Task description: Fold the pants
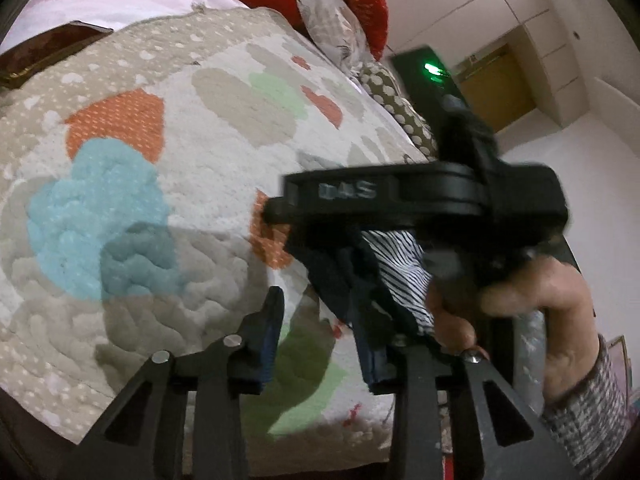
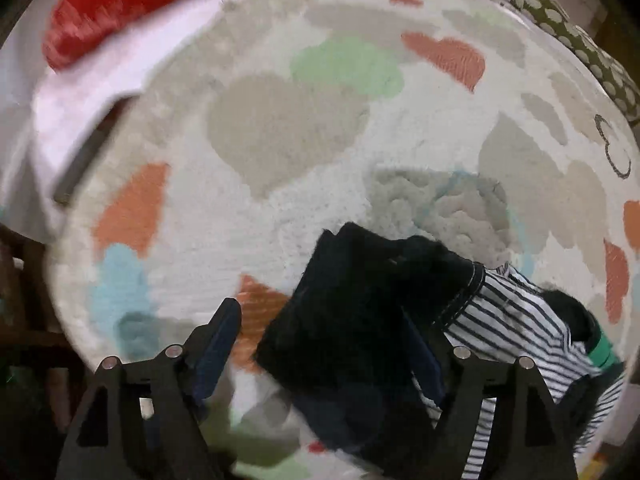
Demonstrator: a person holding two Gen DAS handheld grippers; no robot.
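Left jaws: left gripper stands partly spread; the dark blue pads show a gap with bedspread behind. No pinch visible.
Right jaws: right gripper stands wide apart; dark cloth lies across the gap, against the right pad. Whether it is pressed, cannot tell.
Pants: pants, dark with a striped panel, hang bunched at lower centre-right of the right wrist view; in the left wrist view they dangle beneath the right gripper body, just above the left gripper's right finger.
Why held so: likely a hand-over or release onto the bedspread for laying flat.
Hand: hand, lower right.
Surroundings: red pillow, top.
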